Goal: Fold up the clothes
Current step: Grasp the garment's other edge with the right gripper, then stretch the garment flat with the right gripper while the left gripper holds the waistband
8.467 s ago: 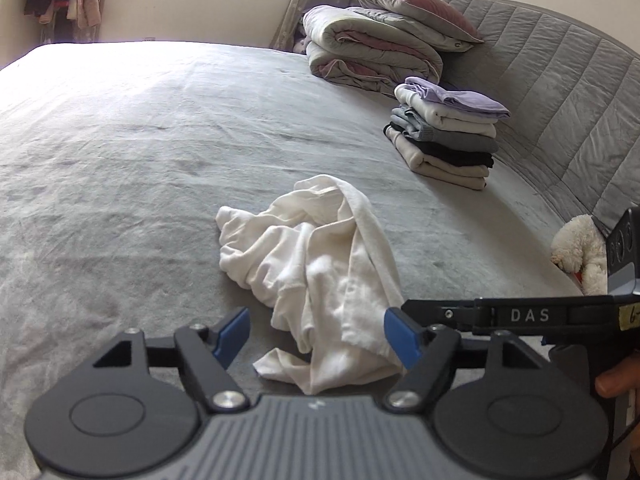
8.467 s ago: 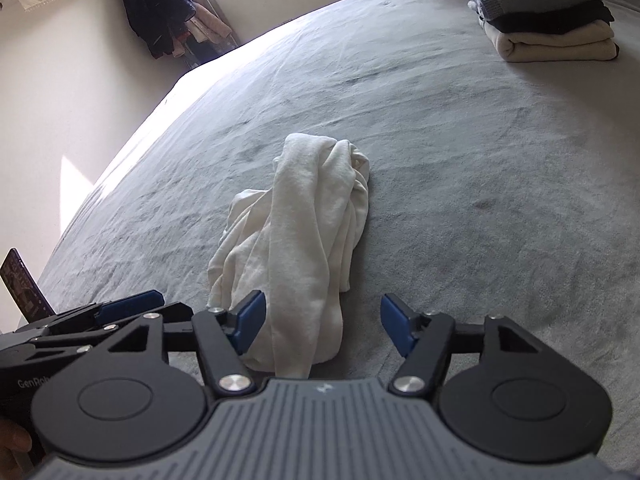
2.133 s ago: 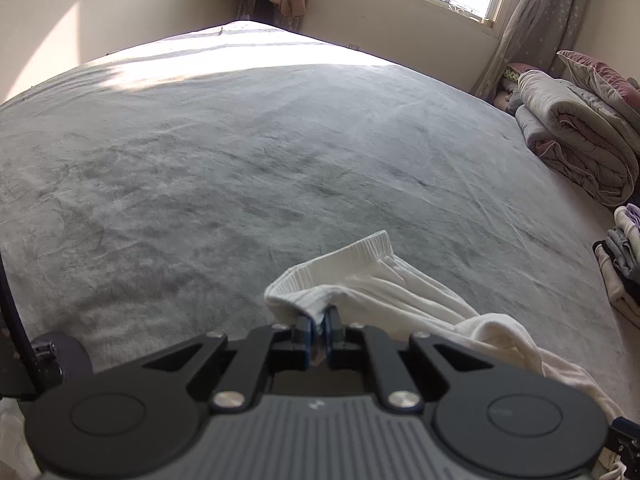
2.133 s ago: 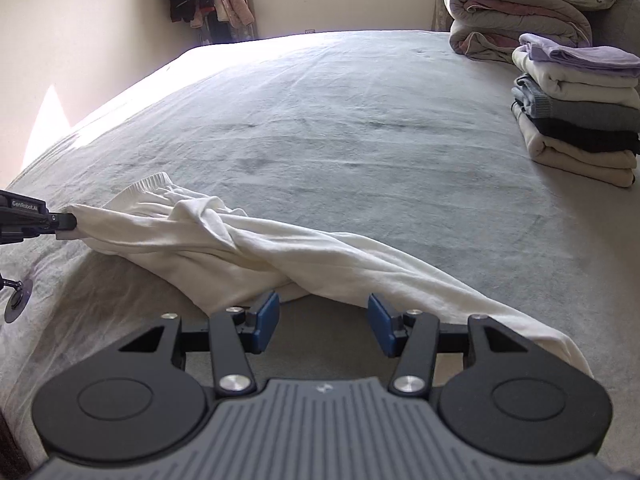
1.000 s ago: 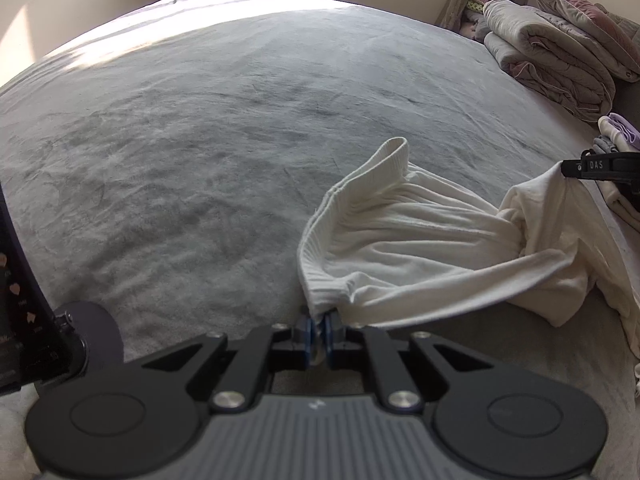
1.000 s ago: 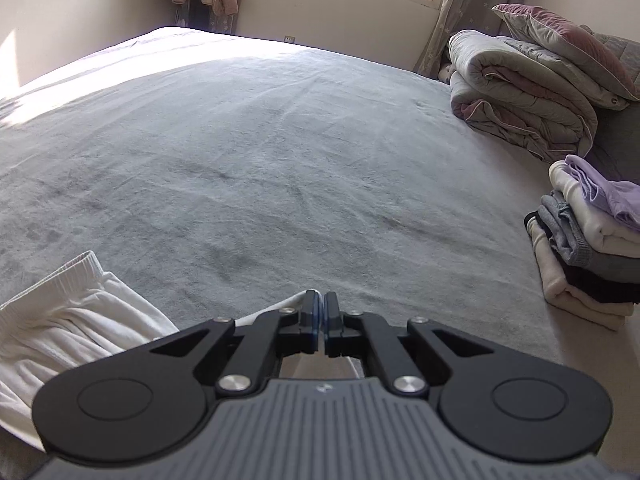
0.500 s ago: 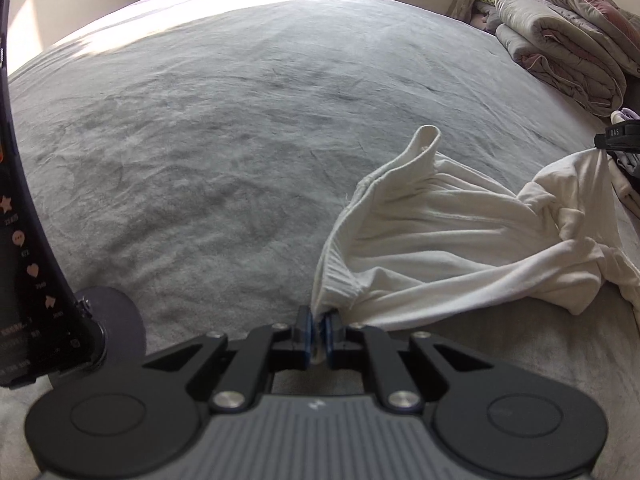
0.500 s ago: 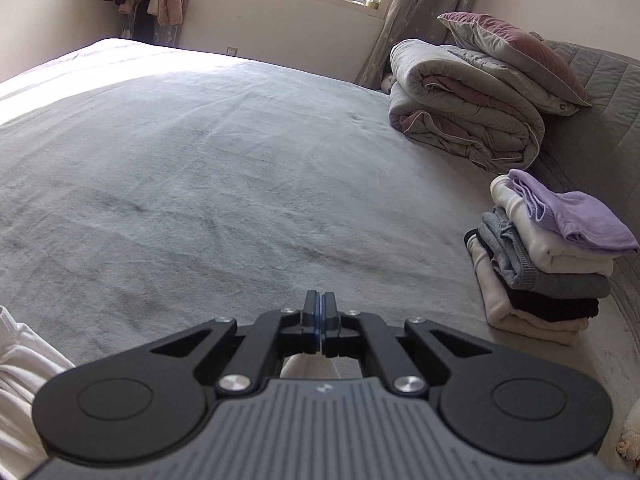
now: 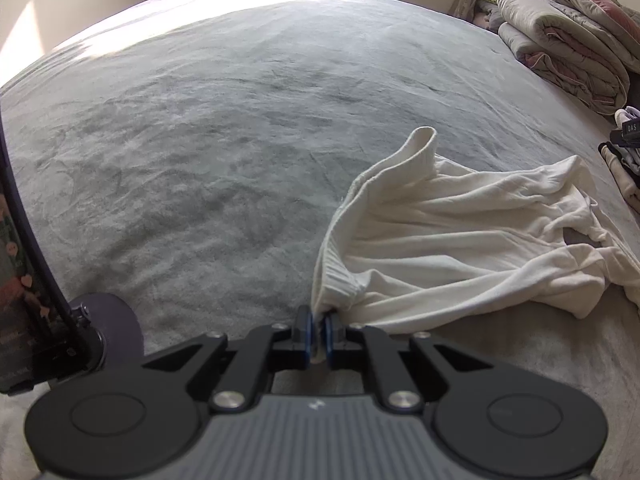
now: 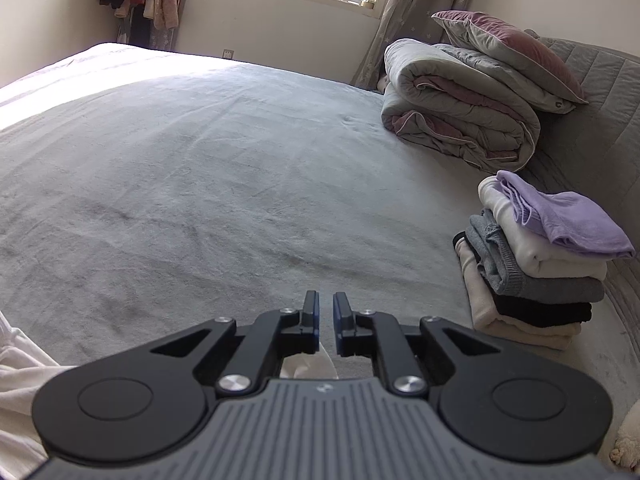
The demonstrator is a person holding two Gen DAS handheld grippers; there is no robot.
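A white garment [image 9: 460,232] with a ribbed waistband lies stretched across the grey bed [image 9: 200,140]. My left gripper [image 9: 317,326] is shut on the waistband's near corner, low over the bed. The right gripper [image 10: 326,312] has its jaws opening, with a narrow gap and nothing between the pads. A bit of white cloth [image 10: 308,366] shows just below and behind them. More of the garment [image 10: 20,364] lies at that view's left edge. In the left wrist view the right gripper's tip [image 9: 630,130] shows at the far right, past the garment's other end.
A stack of folded clothes [image 10: 536,264] topped by a lilac piece sits at the right by the grey headboard [image 10: 600,120]. A rolled duvet [image 10: 460,120] and a pillow [image 10: 512,40] lie behind it. A white plush toy [image 10: 628,440] is at the lower right.
The right jaws, shut a moment ago, have parted and the white cloth has slipped from them. The right view has swung toward the folded stack. The left grip is unchanged.
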